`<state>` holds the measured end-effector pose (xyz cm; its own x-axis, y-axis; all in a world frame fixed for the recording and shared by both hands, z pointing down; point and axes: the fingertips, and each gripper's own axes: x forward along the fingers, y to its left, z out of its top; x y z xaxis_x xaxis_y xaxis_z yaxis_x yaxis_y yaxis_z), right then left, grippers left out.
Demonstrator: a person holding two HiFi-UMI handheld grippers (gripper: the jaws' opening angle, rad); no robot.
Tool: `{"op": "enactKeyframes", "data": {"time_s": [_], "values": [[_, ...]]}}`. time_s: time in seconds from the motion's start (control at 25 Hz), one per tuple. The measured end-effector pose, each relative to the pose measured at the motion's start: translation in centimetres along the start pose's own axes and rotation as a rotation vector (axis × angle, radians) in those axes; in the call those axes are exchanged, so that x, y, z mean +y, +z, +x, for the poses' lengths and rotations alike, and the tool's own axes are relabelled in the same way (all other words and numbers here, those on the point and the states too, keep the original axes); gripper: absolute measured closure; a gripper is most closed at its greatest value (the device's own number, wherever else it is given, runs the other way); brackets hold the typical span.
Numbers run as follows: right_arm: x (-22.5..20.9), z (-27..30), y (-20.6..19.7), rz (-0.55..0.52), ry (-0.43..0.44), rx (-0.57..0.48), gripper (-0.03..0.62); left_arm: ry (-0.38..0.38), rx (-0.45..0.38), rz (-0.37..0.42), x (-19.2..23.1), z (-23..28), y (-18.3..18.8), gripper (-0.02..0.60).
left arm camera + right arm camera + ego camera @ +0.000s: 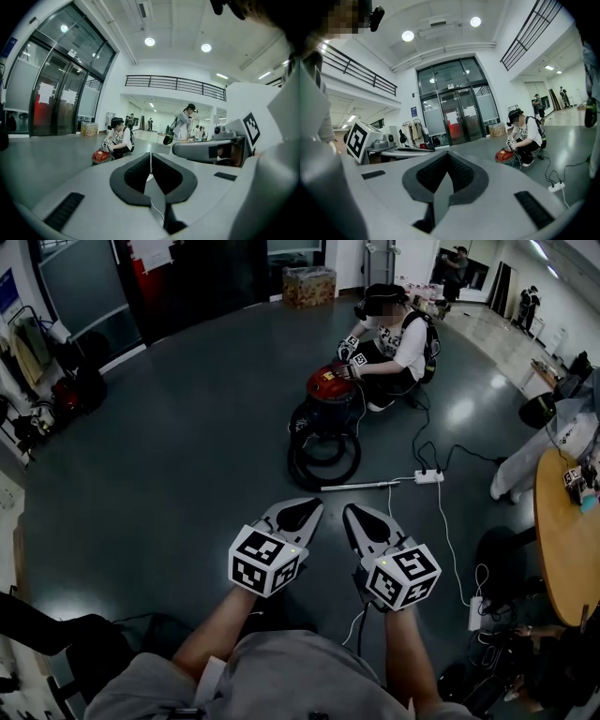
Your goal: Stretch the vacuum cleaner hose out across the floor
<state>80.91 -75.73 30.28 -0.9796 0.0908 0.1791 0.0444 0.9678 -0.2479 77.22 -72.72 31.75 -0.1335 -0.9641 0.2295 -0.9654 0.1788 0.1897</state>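
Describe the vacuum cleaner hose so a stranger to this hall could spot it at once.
On the dark floor mid-hall, a crouching person tends a red vacuum cleaner. The hose lies against it, nearer the camera: a thick black coil of loops, unlike the straight metal wand beside it.

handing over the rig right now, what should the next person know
Left gripper: shut, empty.
Right gripper: shut, empty.
Red vacuum cleaner sits ahead on the floor, a crouching person at it.
Hose lies coiled in front of it, metal wand just nearer us.
Done: nothing, hose not yet touched.
Left: grip the hose and stretch it out across the floor.
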Motion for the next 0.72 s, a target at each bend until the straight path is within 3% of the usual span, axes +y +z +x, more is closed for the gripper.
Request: {"op": "enactKeyframes", "data": {"time_s": [0.36,0.72], "values": [[-6.0,12.6,-0.4,0.005,-0.042,0.095,0.588,0.000,0.052,-0.078,13.8,6.6,-0.9,0.561],[-12.2,25.3,-1.1,0.011,-0.139,0.210,0.588,-0.064,0.161,-0.102,27.4,13.6,-1.6,0.561]]}}
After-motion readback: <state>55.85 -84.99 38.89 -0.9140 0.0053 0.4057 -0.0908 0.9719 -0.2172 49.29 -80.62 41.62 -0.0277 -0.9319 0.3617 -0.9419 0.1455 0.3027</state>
